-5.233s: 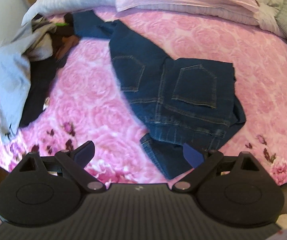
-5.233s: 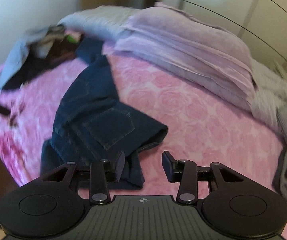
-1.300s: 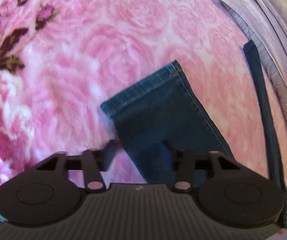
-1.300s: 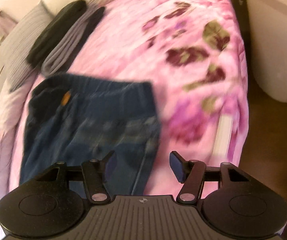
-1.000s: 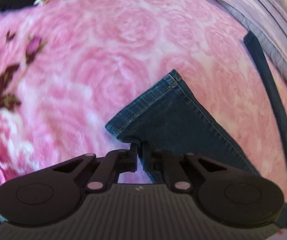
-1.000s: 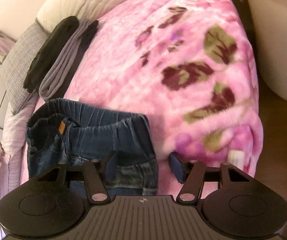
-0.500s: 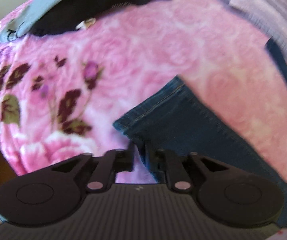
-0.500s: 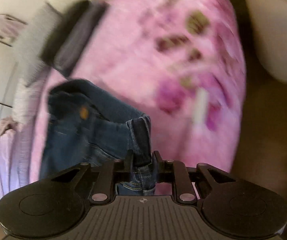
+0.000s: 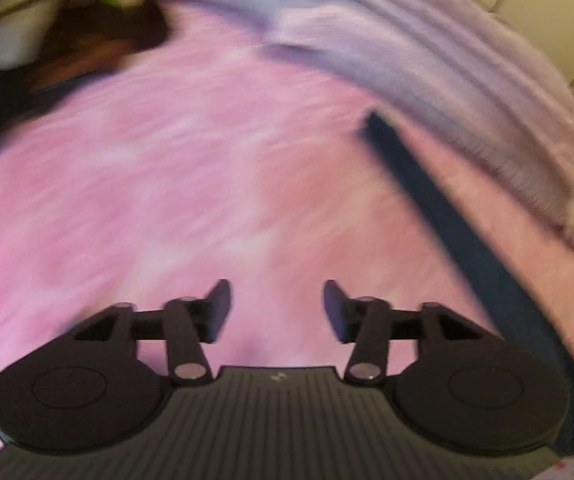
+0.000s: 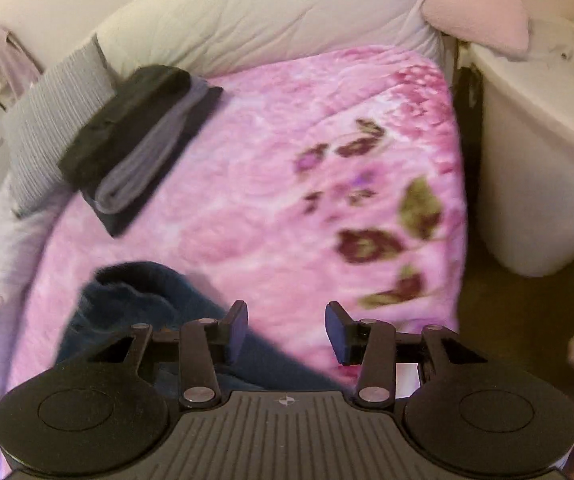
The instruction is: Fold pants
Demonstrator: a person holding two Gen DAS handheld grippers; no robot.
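L gripper (image 9: 277,306): jaws apart, empty, over pink blanket (image 9: 159,200); view blurred. R gripper (image 10: 286,332): jaws apart, empty, w/ jeans (image 10: 143,300) bunched on blanket just below-left of its L finger. Jeans leg (image 9: 447,216) runs as dark strip along lilac bedding (image 9: 447,64), to right of L gripper.

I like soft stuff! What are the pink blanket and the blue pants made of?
The pink blanket looks like plush fleece: fuzzy, matte, with printed roses and leaves. The blue pants look like denim, dark, thick and rumpled, though blur hides the weave. Both tongs, left and right, are open and empty.
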